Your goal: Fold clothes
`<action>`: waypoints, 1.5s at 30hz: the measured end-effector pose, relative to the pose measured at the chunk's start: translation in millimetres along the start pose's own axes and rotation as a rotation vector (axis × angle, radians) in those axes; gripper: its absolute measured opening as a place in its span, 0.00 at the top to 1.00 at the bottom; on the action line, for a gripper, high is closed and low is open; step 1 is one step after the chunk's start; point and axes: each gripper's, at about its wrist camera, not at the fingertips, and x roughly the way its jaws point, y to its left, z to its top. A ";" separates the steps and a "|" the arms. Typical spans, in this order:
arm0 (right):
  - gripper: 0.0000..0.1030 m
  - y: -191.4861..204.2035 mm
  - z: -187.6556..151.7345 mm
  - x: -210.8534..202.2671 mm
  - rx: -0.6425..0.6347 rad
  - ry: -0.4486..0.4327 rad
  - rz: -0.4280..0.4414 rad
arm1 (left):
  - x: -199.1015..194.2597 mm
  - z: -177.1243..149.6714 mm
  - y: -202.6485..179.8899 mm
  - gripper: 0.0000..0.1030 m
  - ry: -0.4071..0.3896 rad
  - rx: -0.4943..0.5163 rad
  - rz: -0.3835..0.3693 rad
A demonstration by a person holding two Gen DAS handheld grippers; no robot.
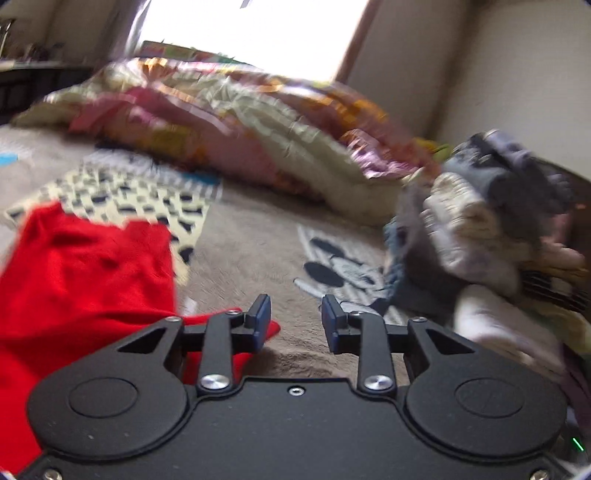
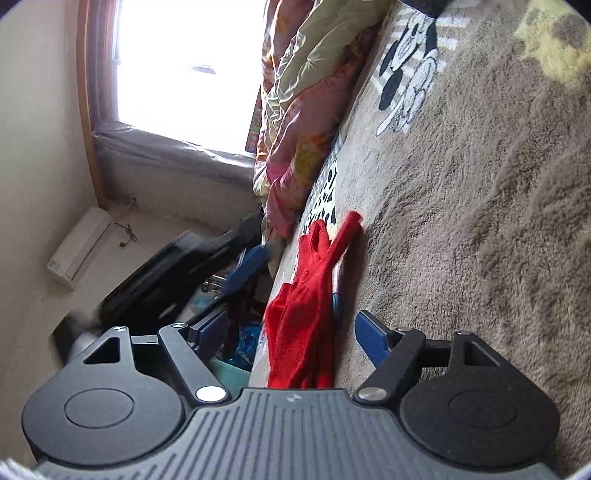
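Observation:
A red garment lies crumpled on the beige plush blanket at the left of the left wrist view. My left gripper hovers just right of it, jaws apart with only blanket showing between them; a red corner lies behind the left finger. In the right wrist view, which is rolled sideways, the same red garment stretches along the blanket. My right gripper stands wide open around its near end, and the pads do not press on it.
A pile of mixed clothes sits at the right. A colourful quilt is bunched along the far side under a bright window. A black-and-cream patterned cloth lies beyond the red garment. A dark blurred object shows off the bed's edge.

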 end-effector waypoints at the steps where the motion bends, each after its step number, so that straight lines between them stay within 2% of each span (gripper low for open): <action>1: 0.27 0.9 -0.3 0.2 -0.013 0.002 -0.005 | -20.4 2.1 14.6 0.72 -0.026 0.007 0.009; 4: 0.27 4.4 -3.2 0.8 -0.060 0.014 -0.025 | -77.3 7.3 63.6 0.72 -0.084 0.027 0.062; 8: 0.27 11.8 -9.8 5.7 -0.147 0.032 -0.062 | -129.8 3.1 137.8 0.75 -0.086 0.029 0.165; 9: 0.27 14.6 -12.1 8.2 -0.180 0.038 -0.076 | -138.0 -0.8 151.4 0.75 -0.080 0.025 0.162; 11: 0.25 21.3 -18.0 14.0 -0.257 0.055 -0.108 | -149.2 -13.5 168.3 0.75 -0.074 0.033 0.109; 14: 0.21 31.6 -27.3 21.6 -0.355 0.081 -0.142 | -151.3 -38.9 183.8 0.75 -0.058 -0.016 0.043; 16: 0.21 34.5 -29.2 20.9 -0.368 0.089 -0.145 | -145.5 -50.3 191.4 0.75 -0.025 -0.044 0.042; 20: 0.23 34.2 -28.4 19.9 -0.340 0.065 -0.161 | -135.1 -54.7 195.9 0.75 0.023 -0.040 0.000; 23: 0.22 43.0 -32.7 30.2 -0.350 0.063 -0.216 | -133.4 -54.1 197.5 0.75 0.040 -0.019 -0.035; 26: 0.22 46.6 -31.1 43.8 -0.318 0.064 -0.220 | -138.7 -53.6 203.2 0.75 0.030 -0.037 -0.038; 32: 0.21 40.8 -14.3 71.5 -0.215 -0.001 -0.254 | -158.1 -49.4 225.3 0.75 -0.012 -0.104 -0.044; 36: 0.22 39.1 -10.0 91.5 -0.210 -0.006 -0.283 | -157.6 -47.1 220.6 0.75 -0.006 -0.094 -0.074; 37: 0.30 37.9 -9.8 96.7 -0.207 -0.003 -0.274 | -156.0 -47.2 217.5 0.75 0.000 -0.083 -0.086; 38: 0.52 36.2 -9.4 101.4 -0.202 0.005 -0.266 | -153.8 -48.0 213.0 0.75 0.007 -0.067 -0.101; 40: 0.74 34.8 -9.4 106.7 -0.194 0.003 -0.264 | -147.0 -50.7 200.9 0.75 0.040 -0.011 -0.126; 44: 0.83 45.8 -11.7 96.1 -0.263 -0.025 -0.216 | -121.6 -70.2 168.6 0.75 0.224 0.220 -0.089; 45: 0.83 42.9 -10.1 93.6 -0.269 -0.021 -0.225 | -120.1 -73.8 163.8 0.75 0.225 0.260 -0.075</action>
